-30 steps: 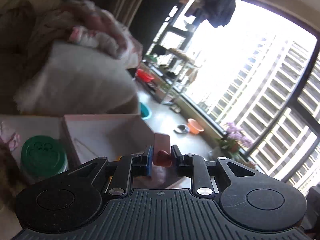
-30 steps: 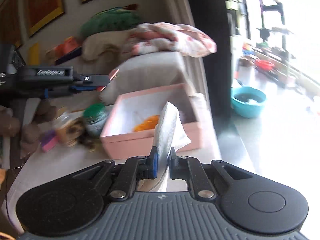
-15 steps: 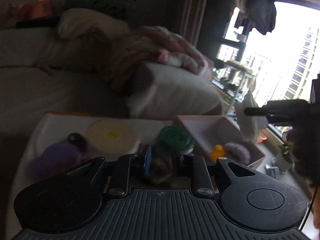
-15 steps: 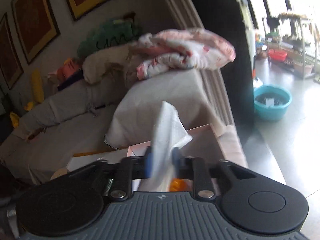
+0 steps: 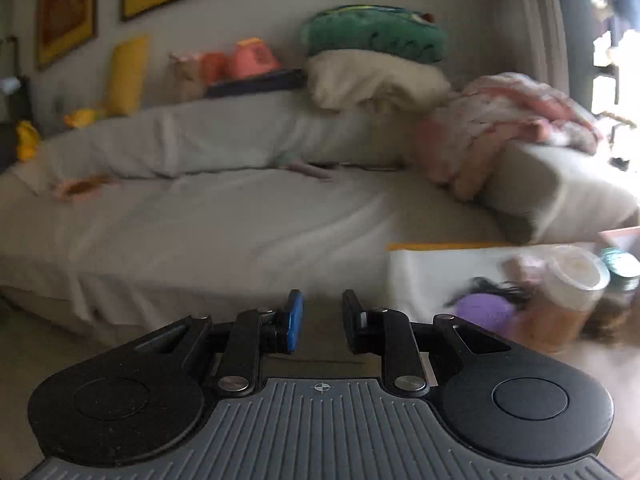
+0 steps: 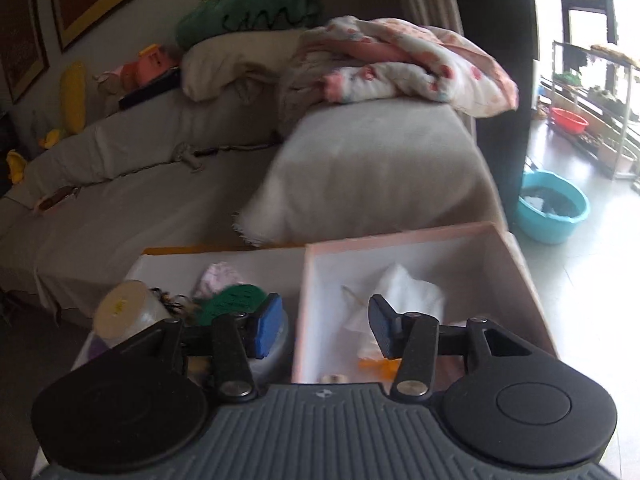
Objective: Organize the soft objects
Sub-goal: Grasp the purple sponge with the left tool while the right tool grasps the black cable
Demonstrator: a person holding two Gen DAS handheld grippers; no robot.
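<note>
A white tissue [image 6: 404, 296] lies inside the pink box [image 6: 520, 276] on the small white table. My right gripper [image 6: 326, 326] hangs open and empty just above the box's near left edge, jaws wide apart. An orange soft item [image 6: 376, 364] shows in the box under the right finger. My left gripper [image 5: 318, 320] is open and empty, low in front of the sofa, left of the table. A purple soft toy [image 5: 484, 312] with dark hair lies at the table's near left corner.
On the table left of the box stand a cream-lidded jar [image 6: 120, 310] and a green-lidded jar [image 6: 236, 304], with a pale pink soft item [image 6: 218, 276] behind. A grey sofa [image 5: 240, 220] with pillows and a pink blanket [image 6: 416, 64] is behind. A blue basin [image 6: 552, 208] sits on the floor.
My right gripper opened and let the white tissue drop into the pink box. My left gripper swung left, away from the table, toward the sofa.
</note>
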